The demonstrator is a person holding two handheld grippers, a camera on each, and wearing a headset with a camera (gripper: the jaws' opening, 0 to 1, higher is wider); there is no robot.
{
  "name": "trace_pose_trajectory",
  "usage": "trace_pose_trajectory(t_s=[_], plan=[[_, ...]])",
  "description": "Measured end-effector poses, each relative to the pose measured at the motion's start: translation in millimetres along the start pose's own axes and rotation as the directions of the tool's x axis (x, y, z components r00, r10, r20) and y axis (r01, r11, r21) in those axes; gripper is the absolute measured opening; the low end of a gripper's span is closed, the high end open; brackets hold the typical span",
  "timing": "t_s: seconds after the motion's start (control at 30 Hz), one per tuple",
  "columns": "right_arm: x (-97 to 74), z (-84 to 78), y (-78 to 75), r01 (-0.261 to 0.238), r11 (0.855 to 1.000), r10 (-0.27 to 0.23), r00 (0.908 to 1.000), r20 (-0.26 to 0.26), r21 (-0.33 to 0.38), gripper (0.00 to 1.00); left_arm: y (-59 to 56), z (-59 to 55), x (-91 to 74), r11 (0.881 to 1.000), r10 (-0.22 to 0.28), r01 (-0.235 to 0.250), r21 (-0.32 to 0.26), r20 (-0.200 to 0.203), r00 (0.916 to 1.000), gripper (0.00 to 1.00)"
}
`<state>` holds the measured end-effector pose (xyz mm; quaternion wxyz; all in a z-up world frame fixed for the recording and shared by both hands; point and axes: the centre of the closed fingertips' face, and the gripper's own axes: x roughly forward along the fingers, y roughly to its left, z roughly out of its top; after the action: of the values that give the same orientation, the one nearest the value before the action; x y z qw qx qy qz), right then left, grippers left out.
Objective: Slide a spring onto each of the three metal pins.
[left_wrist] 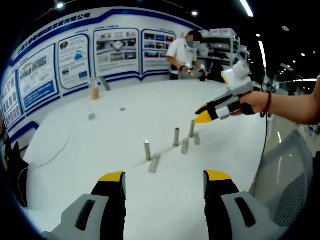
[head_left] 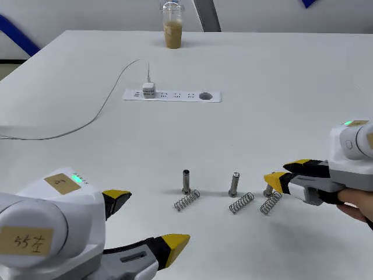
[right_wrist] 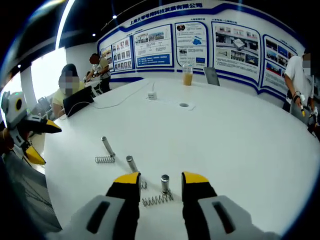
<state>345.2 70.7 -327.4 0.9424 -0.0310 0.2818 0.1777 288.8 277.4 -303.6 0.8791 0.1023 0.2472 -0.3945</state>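
Note:
Three short metal pins stand upright in a row on the white table: left pin point(head_left: 186, 181), middle pin point(head_left: 234, 184), right pin point(head_left: 268, 190). A spring lies flat in front of each: point(head_left: 186, 200), point(head_left: 241, 202), point(head_left: 270, 203). My right gripper point(head_left: 284, 172) is open just right of the right pin. In the right gripper view that pin point(right_wrist: 165, 183) stands between the open jaws of the gripper point(right_wrist: 161, 179), its spring point(right_wrist: 157, 200) lying just below. My left gripper point(head_left: 148, 224) is open and empty, well short of the left pin point(left_wrist: 147, 150).
A white power strip point(head_left: 172, 95) with a plugged charger and a cable trailing left lies mid-table. A cup of tan drink point(head_left: 172, 26) stands at the far edge. People sit and stand beyond the table, one by a laptop point(right_wrist: 80, 100).

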Motion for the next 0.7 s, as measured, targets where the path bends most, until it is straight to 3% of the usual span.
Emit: trace_pose_trajectory(t_s=[0.47,0.7], plan=[[-21.0,2.8,23.0,-0.088,0.996,0.088,0.9938,0.067,-0.004,0.56,9.9,-3.3,25.6,0.998,-0.012,0.015,0.062,-0.040,0.9991,0.57],[-25.5,0.3,31.0,-0.111,0.993,0.113,0.9917,0.061,-0.027,0.64,17.7,-4.8,42.3,0.998,-0.022,0.026,0.062,-0.051,0.9984,0.52]])
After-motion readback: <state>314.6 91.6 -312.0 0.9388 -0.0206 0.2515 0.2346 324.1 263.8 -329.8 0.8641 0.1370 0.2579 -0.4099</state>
